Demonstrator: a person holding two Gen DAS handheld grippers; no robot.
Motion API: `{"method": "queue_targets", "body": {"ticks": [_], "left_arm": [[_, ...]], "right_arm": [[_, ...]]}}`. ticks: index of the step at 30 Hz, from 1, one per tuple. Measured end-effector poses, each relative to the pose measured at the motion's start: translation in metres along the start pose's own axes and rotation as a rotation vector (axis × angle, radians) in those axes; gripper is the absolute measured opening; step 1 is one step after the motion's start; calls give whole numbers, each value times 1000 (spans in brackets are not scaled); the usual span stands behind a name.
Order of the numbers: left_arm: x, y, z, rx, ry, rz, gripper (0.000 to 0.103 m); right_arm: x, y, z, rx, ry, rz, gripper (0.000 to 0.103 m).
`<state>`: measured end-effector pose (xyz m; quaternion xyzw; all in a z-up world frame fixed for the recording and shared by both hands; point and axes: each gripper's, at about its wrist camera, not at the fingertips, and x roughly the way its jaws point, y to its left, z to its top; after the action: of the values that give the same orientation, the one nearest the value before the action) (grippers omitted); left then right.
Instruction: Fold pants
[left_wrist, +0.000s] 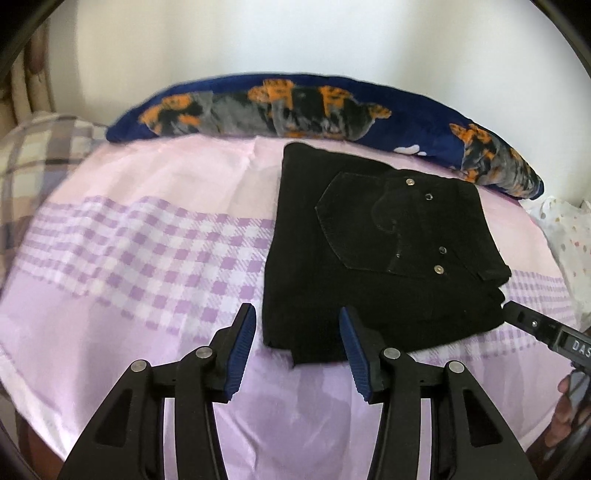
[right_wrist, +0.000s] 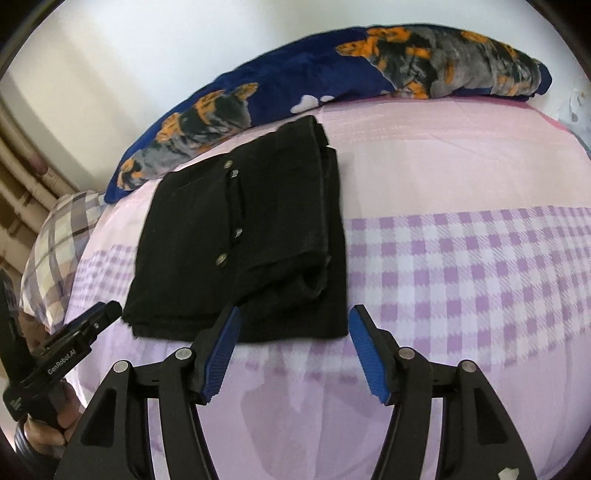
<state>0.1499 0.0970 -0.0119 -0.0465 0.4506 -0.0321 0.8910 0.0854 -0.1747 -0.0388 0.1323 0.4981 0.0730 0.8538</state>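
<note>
Since the black pants (left_wrist: 373, 251) lie as a compact folded stack on the bed (left_wrist: 147, 236), folding appears complete; left claw (left_wrist: 297, 347) and right claw (right_wrist: 293, 349) stand open, empty.

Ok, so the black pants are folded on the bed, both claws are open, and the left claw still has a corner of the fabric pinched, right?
Not quite. The left claw holds nothing: the left wrist view shows its blue pads apart, with only air between them, short of the pants' near edge. The rest stands: the pants lie folded on the bed, and the right claw is open too.
</note>
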Motion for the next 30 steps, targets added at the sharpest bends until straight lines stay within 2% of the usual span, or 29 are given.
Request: {"method": "queue_targets", "body": {"ticks": [3,5,9,14,17,23,30], "left_arm": [[-17,-6,-10,5,-33,26,55],[-27,-9,-16,3,-49,44,56],[-44,-14,-26,14,-68,64,56],[-68,-19,-40,17,-107,104,58],[-77,-24,-47,35,-124,131,59],[-83,-29,-58,28,-128,138,59],[-87,-37,-64,46,-145,157,59]], "right_arm": [[-16,16,-9,-48,-54,-28,63],[-26,28,-14,-82,-93,-62,79],[-46,48,-22,-155,-162,-98,84],[-63,58,-33,-175,-230,-109,93],[-68,60,-39,-188,-245,-130,95],[-74,54,-53,-163,-242,-136,96],[-74,56,-60,-189,-254,-171,97]]}}
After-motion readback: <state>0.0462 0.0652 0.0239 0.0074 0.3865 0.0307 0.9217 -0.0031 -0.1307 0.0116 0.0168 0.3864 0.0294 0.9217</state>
